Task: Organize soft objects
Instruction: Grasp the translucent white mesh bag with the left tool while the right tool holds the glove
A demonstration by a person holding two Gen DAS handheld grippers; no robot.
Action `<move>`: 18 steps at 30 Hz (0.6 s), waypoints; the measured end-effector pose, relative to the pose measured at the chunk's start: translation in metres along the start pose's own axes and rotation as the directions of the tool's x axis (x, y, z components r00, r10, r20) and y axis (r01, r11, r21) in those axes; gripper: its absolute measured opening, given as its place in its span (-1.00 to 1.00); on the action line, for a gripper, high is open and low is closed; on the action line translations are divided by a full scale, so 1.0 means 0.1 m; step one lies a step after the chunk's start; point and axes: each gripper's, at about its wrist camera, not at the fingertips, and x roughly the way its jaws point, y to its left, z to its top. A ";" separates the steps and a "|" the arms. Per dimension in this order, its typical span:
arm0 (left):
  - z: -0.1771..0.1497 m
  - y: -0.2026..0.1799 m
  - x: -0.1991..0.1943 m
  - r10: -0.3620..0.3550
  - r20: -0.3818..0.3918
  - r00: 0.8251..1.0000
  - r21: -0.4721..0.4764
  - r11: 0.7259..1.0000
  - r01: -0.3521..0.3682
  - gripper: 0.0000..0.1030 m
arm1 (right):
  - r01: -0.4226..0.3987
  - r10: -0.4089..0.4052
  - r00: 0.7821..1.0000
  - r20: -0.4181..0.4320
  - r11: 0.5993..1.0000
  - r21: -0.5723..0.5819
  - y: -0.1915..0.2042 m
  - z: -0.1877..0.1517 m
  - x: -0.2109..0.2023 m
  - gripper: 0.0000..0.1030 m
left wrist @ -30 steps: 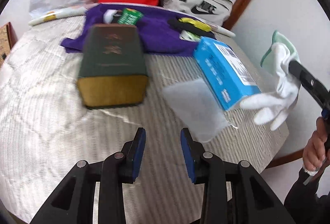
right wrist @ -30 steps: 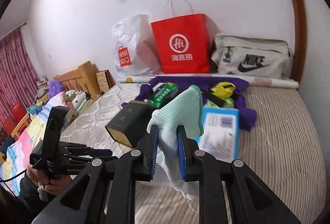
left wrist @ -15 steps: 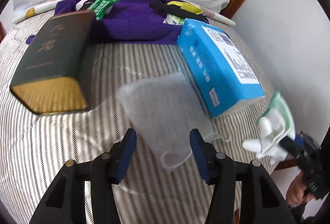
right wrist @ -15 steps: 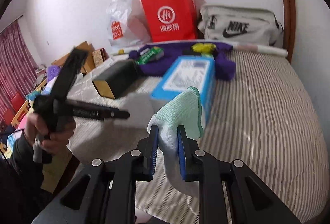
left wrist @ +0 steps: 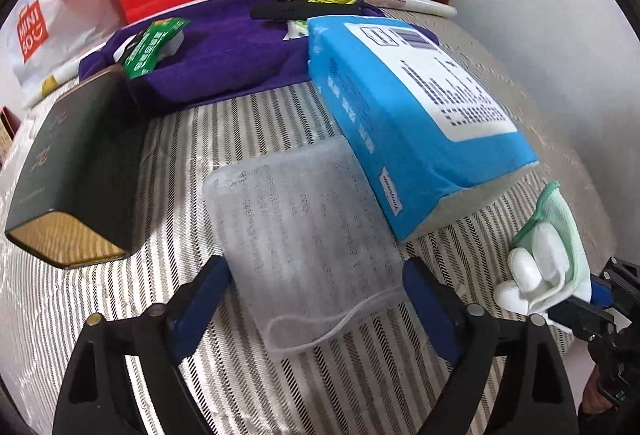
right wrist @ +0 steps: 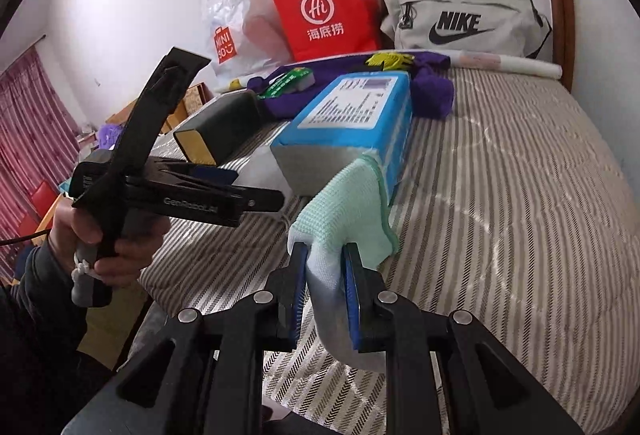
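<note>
Face mask (left wrist: 304, 231) flat on striped bedcover (left wrist: 280, 375), far end just against blue tissue pack (left wrist: 412, 115), ear loop (left wrist: 320, 331) trailing toward camera. Left gripper (left wrist: 316, 299) poised over near end, jaws opening wide, pads straddling mask on both sides without pressing it. Right gripper (right wrist: 324, 295) clamped on white-and-mint glove (right wrist: 348, 219), cuff upward, glove hanging just beside tissue pack's grey end.

Likely trouble:
- Thin mask lying flush on cloth: pads may close on bedcover as well, or slide over mask and catch only loop, leaving mask dangling.
- Wide jaws close to tissue pack: possible nudge of pack on descent.
- Dark box (left wrist: 76, 171) near on other side, little room for sideways correction.
- Glove pinched near fingers only: possible slip if swung.
</note>
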 end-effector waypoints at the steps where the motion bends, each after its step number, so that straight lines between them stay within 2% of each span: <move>1: -0.01 -0.02 0.00 0.008 0.002 1.000 0.006 1.000 -0.008 0.78 | -0.004 0.004 1.000 -0.007 1.000 0.007 -0.01 -0.02 0.03 -0.65; 4: -0.02 -0.08 0.03 0.041 0.020 0.999 0.027 0.999 -0.041 0.85 | -0.005 0.006 1.000 -0.013 1.000 0.019 -0.03 -0.04 0.08 -0.64; 7: -0.03 -0.07 0.03 0.039 0.039 0.998 0.032 0.999 -0.041 0.86 | 0.002 -0.001 1.000 -0.010 1.000 0.025 -0.04 -0.05 0.10 -0.64; 9: -0.05 -0.06 0.02 0.047 0.058 0.997 0.036 0.998 -0.049 0.75 | 0.007 -0.007 1.000 -0.012 1.000 0.028 -0.05 -0.05 0.12 -0.64; 12: -0.07 -0.05 -0.02 0.043 0.075 0.996 0.043 0.998 -0.047 0.47 | 0.016 -0.015 1.000 -0.009 0.999 0.035 -0.07 -0.06 0.14 -0.63; 14: -0.08 0.00 -0.05 0.043 0.088 0.995 0.043 0.998 -0.047 0.20 | 0.023 -0.023 1.000 -0.008 0.999 0.039 -0.08 -0.06 0.15 -0.57; 15: -0.09 0.02 -0.07 0.043 0.094 0.995 0.044 0.998 -0.047 0.14 | 0.028 -0.027 1.000 -0.009 0.999 0.039 -0.08 -0.06 0.16 -0.54; 18: -0.11 0.07 -0.10 0.039 0.110 0.993 0.050 0.998 -0.045 -0.16 | 0.050 -0.050 0.999 -0.018 0.998 0.032 -0.06 -0.05 0.20 -0.33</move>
